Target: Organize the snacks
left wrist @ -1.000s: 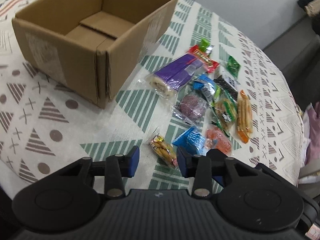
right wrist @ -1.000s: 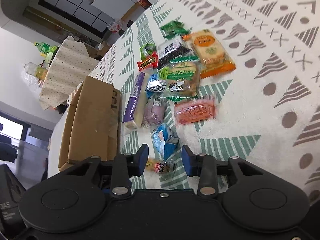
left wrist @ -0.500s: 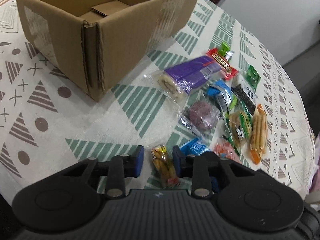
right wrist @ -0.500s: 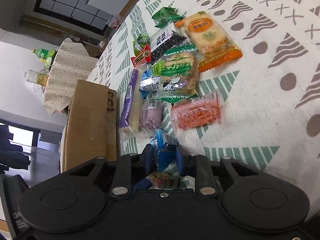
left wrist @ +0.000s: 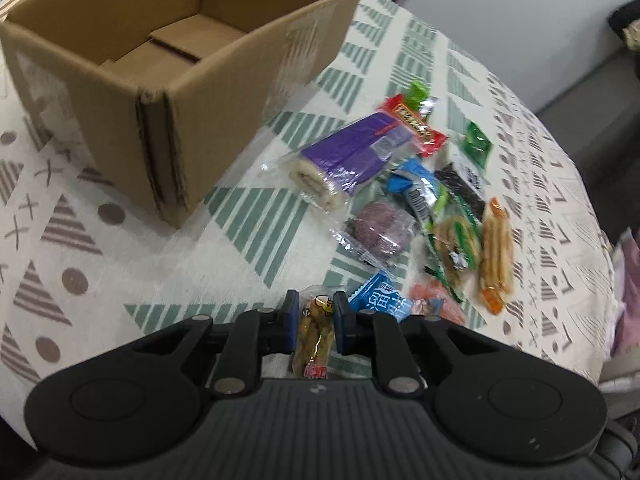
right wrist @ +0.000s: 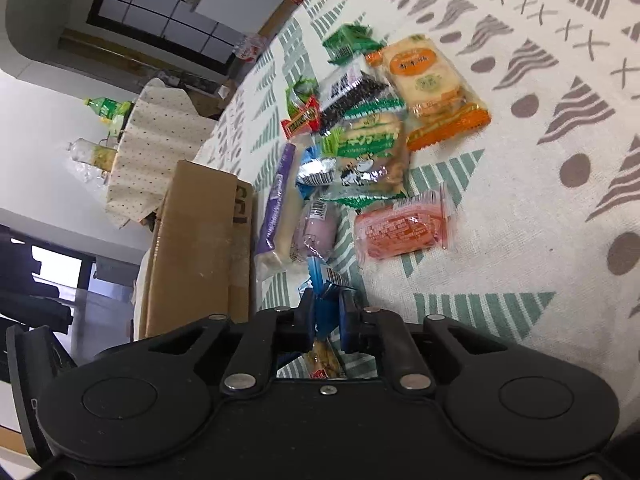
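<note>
My left gripper (left wrist: 314, 318) is shut on a small yellow-brown snack packet (left wrist: 316, 332), held just above the patterned tablecloth. My right gripper (right wrist: 326, 314) is shut on a blue snack packet (right wrist: 325, 284); the same blue packet (left wrist: 380, 296) shows beside my left fingers. An open, empty cardboard box (left wrist: 168, 76) stands to the left of the snack pile, its side also seen in the right wrist view (right wrist: 200, 240). Loose snacks lie in a cluster: a purple roll cake (left wrist: 348, 156), a round purple cake (left wrist: 380, 228), an orange cracker pack (right wrist: 432, 88) and a pink packet (right wrist: 404, 228).
The round table's edge (left wrist: 596, 240) curves close behind the snacks on the right. A grey sofa (left wrist: 600, 92) stands beyond it. In the right wrist view a second small table (right wrist: 152, 148) with bottles stands behind the box. Bare tablecloth (left wrist: 80, 272) lies left of my left gripper.
Both grippers went from open to shut: the left closed on the yellow-brown packet, the right on the blue packet. Both have risen slightly since half a second ago.
</note>
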{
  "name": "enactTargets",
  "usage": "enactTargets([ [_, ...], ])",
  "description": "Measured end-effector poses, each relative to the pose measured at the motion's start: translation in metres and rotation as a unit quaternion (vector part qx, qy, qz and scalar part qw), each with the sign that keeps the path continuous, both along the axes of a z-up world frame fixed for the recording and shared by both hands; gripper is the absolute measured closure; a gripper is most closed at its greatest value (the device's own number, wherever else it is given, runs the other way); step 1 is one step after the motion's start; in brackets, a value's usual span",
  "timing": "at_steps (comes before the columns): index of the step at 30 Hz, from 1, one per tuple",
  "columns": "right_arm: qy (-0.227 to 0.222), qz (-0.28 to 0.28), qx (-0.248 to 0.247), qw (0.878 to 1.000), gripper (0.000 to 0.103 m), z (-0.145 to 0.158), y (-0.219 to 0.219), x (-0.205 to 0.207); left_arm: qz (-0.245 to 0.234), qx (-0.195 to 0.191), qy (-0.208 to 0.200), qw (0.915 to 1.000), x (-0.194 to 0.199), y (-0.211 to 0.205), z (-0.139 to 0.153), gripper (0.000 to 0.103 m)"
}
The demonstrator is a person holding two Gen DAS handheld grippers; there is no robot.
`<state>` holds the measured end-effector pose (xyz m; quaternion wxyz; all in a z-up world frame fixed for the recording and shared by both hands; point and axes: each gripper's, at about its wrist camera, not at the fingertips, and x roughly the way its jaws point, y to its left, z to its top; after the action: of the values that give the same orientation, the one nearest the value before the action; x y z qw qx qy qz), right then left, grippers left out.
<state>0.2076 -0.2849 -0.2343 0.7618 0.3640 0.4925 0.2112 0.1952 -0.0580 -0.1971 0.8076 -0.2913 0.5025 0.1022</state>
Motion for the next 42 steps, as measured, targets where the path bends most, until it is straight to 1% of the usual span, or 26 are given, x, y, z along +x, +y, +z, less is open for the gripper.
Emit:
enactTargets([
  [4, -0.019, -0.002, -0.022, 1.000, 0.093, 0.011, 0.003, -0.005, -0.027, -0.012, -0.021, 0.9993, -0.006, 0.007, 0.010, 0.087],
  [7, -0.019, -0.011, -0.037, 0.999, 0.093, 0.018, 0.005, -0.008, -0.048, -0.014, -0.045, 0.9978, -0.012, 0.011, 0.018, 0.088],
  [11, -0.026, -0.028, -0.042, 0.998, 0.094, 0.030, 0.007, -0.011, -0.047, -0.034, -0.067, 0.9960, -0.017, 0.025, 0.028, 0.089],
  [14, -0.028, -0.040, -0.052, 0.997, 0.095, 0.042, 0.010, -0.013, -0.054, -0.041, -0.097, 0.9930, -0.021, 0.036, 0.042, 0.089],
  [18, -0.046, -0.042, -0.066, 0.996, 0.095, 0.061, 0.022, -0.018, -0.047, -0.056, -0.129, 0.9890, -0.026, 0.052, 0.058, 0.090],
  [22, -0.074, -0.050, -0.067, 0.994, 0.095, 0.084, 0.036, -0.021, -0.050, -0.063, -0.162, 0.9835, -0.029, 0.060, 0.072, 0.090],
  [28, -0.111, -0.060, -0.072, 0.989, 0.095, 0.114, 0.055, -0.024, -0.049, -0.085, -0.192, 0.9765, -0.036, 0.076, 0.089, 0.090],
  [38, -0.137, -0.044, -0.071, 0.987, 0.095, 0.136, 0.095, -0.019, -0.013, -0.091, -0.235, 0.9677, -0.046, 0.120, 0.115, 0.090],
  [42, -0.144, -0.034, -0.065, 0.987, 0.095, 0.137, 0.116, -0.012, 0.001, -0.083, -0.240, 0.9672, -0.042, 0.140, 0.117, 0.090],
])
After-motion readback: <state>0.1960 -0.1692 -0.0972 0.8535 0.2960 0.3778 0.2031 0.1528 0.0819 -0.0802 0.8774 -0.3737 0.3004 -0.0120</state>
